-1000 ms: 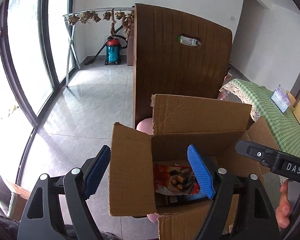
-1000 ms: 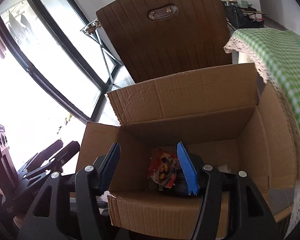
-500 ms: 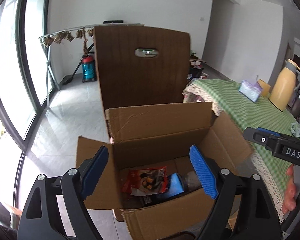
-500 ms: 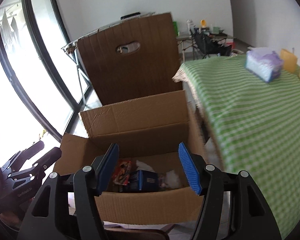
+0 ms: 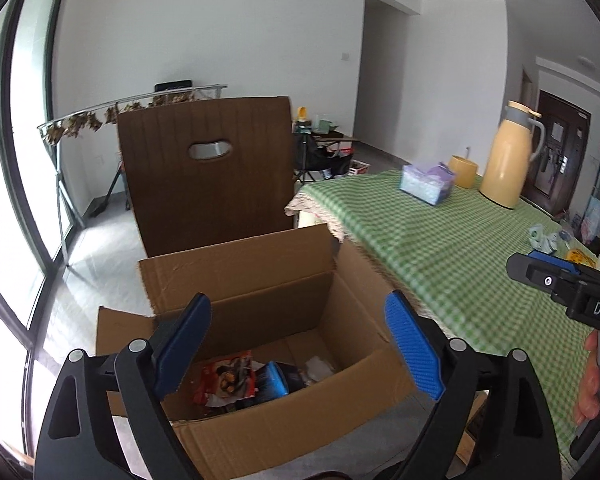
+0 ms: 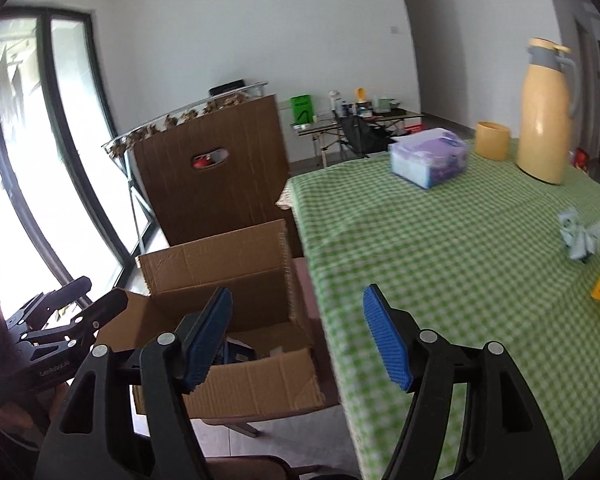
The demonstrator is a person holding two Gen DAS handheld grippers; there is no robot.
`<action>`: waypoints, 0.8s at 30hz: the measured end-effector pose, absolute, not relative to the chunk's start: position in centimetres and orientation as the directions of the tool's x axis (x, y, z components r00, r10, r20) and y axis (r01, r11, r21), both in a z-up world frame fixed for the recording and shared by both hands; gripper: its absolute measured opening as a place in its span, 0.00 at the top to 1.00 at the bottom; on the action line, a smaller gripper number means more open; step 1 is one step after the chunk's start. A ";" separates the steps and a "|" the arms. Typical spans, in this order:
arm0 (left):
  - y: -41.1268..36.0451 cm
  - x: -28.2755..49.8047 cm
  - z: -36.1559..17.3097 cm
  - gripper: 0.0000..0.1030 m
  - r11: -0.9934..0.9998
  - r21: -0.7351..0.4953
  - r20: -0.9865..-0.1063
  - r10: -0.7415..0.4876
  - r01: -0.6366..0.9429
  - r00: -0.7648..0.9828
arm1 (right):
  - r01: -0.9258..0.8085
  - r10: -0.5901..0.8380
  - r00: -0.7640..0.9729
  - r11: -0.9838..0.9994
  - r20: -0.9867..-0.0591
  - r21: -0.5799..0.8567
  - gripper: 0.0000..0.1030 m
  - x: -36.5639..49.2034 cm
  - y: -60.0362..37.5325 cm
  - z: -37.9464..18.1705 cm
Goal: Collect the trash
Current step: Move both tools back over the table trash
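A green-checked surface (image 6: 440,264) stands beside an open cardboard box (image 5: 300,420); farther back are a tissue pack (image 6: 430,156), a yellow jug (image 6: 546,116) and a brown chair back (image 5: 208,172). In the box lies a red snack wrapper (image 5: 226,378) with other trash. The left claw (image 5: 300,354) and right claw (image 6: 300,336) gape wide, holding nothing.

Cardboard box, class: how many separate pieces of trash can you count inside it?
3 show in the box: a red wrapper at left, a blue packet in the middle, white paper at right. More may lie hidden underneath.
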State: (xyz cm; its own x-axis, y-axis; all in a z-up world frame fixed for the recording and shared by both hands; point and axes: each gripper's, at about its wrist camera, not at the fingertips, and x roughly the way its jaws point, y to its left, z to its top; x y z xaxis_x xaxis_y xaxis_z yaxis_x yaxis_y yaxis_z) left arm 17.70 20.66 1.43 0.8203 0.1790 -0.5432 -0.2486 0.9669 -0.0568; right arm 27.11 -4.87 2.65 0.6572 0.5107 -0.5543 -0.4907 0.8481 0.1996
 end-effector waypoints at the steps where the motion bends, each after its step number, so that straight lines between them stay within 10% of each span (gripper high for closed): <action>1: 19.7 17.8 1.5 0.16 0.972 -0.056 -0.540 0.163 -0.229 0.826 | -0.478 0.503 0.665 0.855 -0.552 0.202 0.36 26.9 -5.8 2.7; 24: -7.6 22.9 -0.6 0.13 0.958 -0.045 -0.585 -0.256 0.283 0.770 | 0.269 -0.088 0.783 0.941 -0.616 0.207 0.32 14.5 -41.5 0.1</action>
